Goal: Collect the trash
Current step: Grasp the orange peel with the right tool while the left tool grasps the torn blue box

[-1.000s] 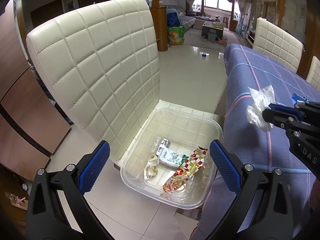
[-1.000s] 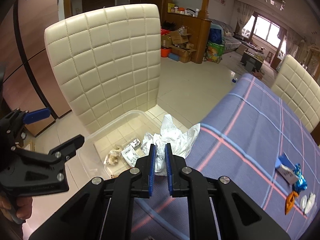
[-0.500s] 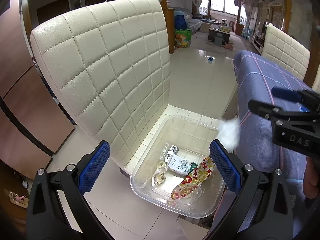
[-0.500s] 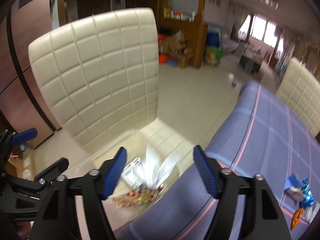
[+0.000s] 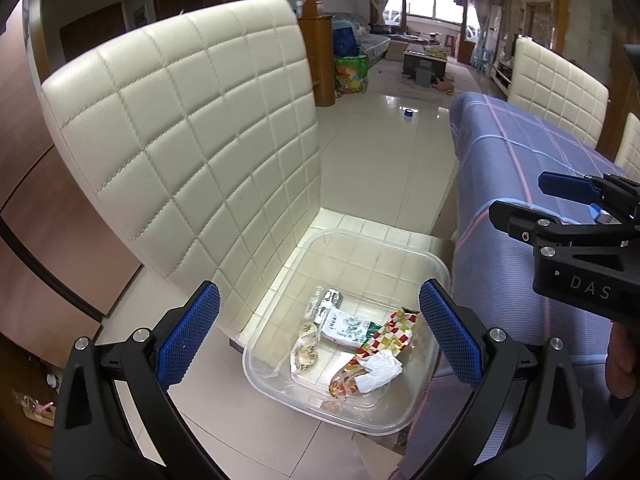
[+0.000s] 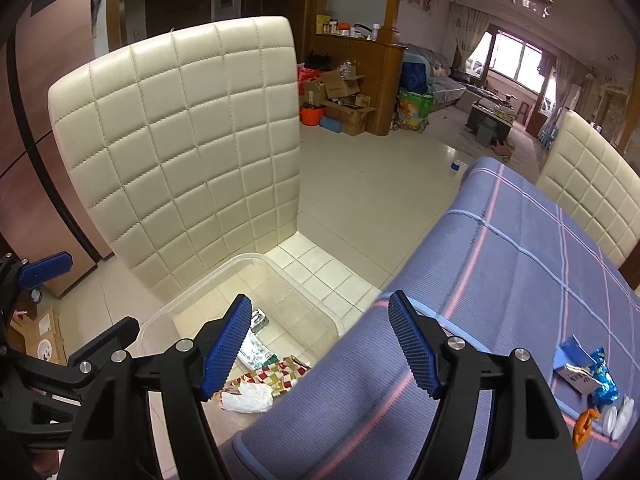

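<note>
A clear plastic bin (image 5: 436, 264) sits on the seat of a cream chair, beside the table edge. In it lie a crumpled white tissue (image 5: 380, 372), a red checkered wrapper (image 5: 390, 330), a white and green packet (image 5: 346, 328) and a silver foil piece (image 5: 326, 304). My left gripper (image 5: 318, 300) hangs open above the bin with nothing between its fingers. My right gripper (image 6: 318, 308) is open and empty over the bin's table-side rim (image 6: 240, 258); the tissue (image 6: 248, 396) lies below it. More trash stays on the table: blue wrappers (image 6: 580, 364) and an orange scrap (image 6: 584, 424).
The quilted chair back (image 5: 180, 152) rises just behind the bin. A table with a blue striped cloth (image 6: 500, 280) fills the right side, with other cream chairs (image 6: 592, 172) beyond it. Tiled floor lies behind; boxes and bags stand against a far wooden counter.
My right gripper was shut on the white tissue by the table edge; it opened wide, and the tissue dropped into the bin onto the checkered wrapper. The left gripper stayed open over the bin.
</note>
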`<state>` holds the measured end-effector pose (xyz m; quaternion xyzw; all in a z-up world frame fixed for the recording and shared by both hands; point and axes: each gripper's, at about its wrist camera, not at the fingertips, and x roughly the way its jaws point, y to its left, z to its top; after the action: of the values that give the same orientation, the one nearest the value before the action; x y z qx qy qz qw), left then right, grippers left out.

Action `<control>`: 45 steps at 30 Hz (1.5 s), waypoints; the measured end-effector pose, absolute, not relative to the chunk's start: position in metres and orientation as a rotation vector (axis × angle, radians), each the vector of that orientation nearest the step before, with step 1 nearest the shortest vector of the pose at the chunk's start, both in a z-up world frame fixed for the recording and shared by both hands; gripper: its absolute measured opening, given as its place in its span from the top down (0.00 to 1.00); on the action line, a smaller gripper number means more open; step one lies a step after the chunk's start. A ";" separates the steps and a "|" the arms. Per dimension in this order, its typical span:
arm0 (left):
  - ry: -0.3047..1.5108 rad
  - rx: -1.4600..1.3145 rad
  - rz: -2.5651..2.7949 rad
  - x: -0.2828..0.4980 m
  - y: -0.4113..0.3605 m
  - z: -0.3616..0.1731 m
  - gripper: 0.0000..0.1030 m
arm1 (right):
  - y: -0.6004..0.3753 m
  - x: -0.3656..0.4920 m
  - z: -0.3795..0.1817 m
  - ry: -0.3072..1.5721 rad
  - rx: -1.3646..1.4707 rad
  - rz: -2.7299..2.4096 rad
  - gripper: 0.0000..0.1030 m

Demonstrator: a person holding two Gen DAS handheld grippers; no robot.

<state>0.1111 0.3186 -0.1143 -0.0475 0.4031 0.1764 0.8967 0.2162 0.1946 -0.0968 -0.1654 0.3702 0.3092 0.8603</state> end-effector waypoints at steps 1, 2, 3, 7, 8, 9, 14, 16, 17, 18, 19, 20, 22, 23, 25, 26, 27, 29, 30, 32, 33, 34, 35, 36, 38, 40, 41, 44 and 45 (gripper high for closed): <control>0.832 -0.093 0.362 0.111 0.314 -0.112 0.04 | 0.190 0.216 -0.096 0.776 -0.344 0.644 0.33; 0.830 -0.090 0.357 0.111 0.311 -0.110 0.04 | 0.186 0.215 -0.094 0.776 -0.340 0.638 0.33; 0.827 -0.084 0.348 0.112 0.306 -0.108 0.04 | 0.179 0.215 -0.092 0.774 -0.336 0.629 0.33; 0.819 -0.056 0.306 0.116 0.279 -0.100 0.04 | 0.147 0.211 -0.087 0.761 -0.328 0.582 0.33; 0.820 -0.051 0.297 0.117 0.273 -0.099 0.04 | 0.136 0.211 -0.086 0.758 -0.323 0.568 0.33; 0.820 -0.041 0.282 0.120 0.264 -0.098 0.04 | 0.128 0.211 -0.086 0.756 -0.320 0.556 0.33; 0.814 0.012 0.208 0.135 0.215 -0.094 0.04 | 0.061 0.218 -0.086 0.768 -0.268 0.454 0.33; 0.815 0.020 0.175 0.141 0.197 -0.094 0.04 | 0.035 0.221 -0.088 0.777 -0.245 0.408 0.33; 0.818 0.023 0.155 0.145 0.187 -0.094 0.04 | 0.023 0.222 -0.089 0.780 -0.237 0.391 0.33; 0.820 0.024 0.140 0.149 0.180 -0.094 0.04 | 0.006 0.224 -0.091 0.783 -0.228 0.363 0.33; 0.823 0.026 0.115 0.154 0.169 -0.095 0.04 | -0.005 0.226 -0.092 0.786 -0.222 0.342 0.33; 0.829 0.029 0.096 0.158 0.160 -0.096 0.04 | -0.017 0.228 -0.094 0.789 -0.216 0.322 0.33; 0.843 0.042 0.063 0.168 0.143 -0.100 0.04 | -0.043 0.234 -0.101 0.802 -0.196 0.279 0.33; 0.849 0.051 0.050 0.173 0.135 -0.101 0.04 | -0.051 0.237 -0.103 0.808 -0.187 0.265 0.33; 0.863 0.063 0.023 0.185 0.117 -0.103 0.04 | -0.071 0.245 -0.111 0.833 -0.158 0.249 0.33; 0.874 0.058 0.001 0.193 0.108 -0.104 0.04 | -0.078 0.248 -0.115 0.845 -0.145 0.248 0.33; 0.880 0.054 -0.014 0.198 0.101 -0.105 0.04 | -0.085 0.252 -0.120 0.859 -0.129 0.251 0.33; 0.890 0.051 -0.036 0.211 0.088 -0.105 0.04 | -0.093 0.261 -0.130 0.886 -0.105 0.267 0.33; 0.893 0.053 -0.040 0.216 0.084 -0.106 0.04 | -0.096 0.263 -0.132 0.889 -0.102 0.270 0.33; 0.900 0.062 -0.050 0.227 0.070 -0.107 0.04 | -0.099 0.267 -0.137 0.886 -0.108 0.272 0.34; 0.903 0.069 -0.052 0.231 0.063 -0.107 0.04 | -0.099 0.269 -0.139 0.886 -0.111 0.276 0.39; 0.910 0.080 -0.052 0.238 0.056 -0.108 0.04 | -0.101 0.271 -0.141 0.889 -0.113 0.280 0.42; 0.916 0.089 -0.054 0.245 0.049 -0.109 0.04 | -0.102 0.273 -0.143 0.893 -0.115 0.281 0.51; 0.923 0.096 -0.061 0.252 0.042 -0.111 0.04 | -0.105 0.276 -0.146 0.903 -0.114 0.288 0.63; 0.937 0.104 -0.077 0.262 0.030 -0.115 0.04 | -0.114 0.278 -0.146 0.889 -0.107 0.291 0.77; 0.951 0.120 -0.098 0.275 0.013 -0.121 0.04 | -0.123 0.281 -0.146 0.883 -0.119 0.270 0.79; 0.954 0.133 -0.105 0.280 0.005 -0.123 0.04 | -0.128 0.282 -0.146 0.883 -0.117 0.263 0.80; 0.959 0.165 -0.128 0.294 -0.015 -0.127 0.04 | -0.144 0.285 -0.146 0.885 -0.112 0.235 0.81; 0.963 0.176 -0.133 0.300 -0.023 -0.130 0.04 | -0.151 0.287 -0.146 0.884 -0.115 0.224 0.81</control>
<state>0.3004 -0.0234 -0.1297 0.0843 0.4623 -0.0636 0.8804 0.2874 -0.1511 -0.1458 -0.0557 0.4268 0.1080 0.8962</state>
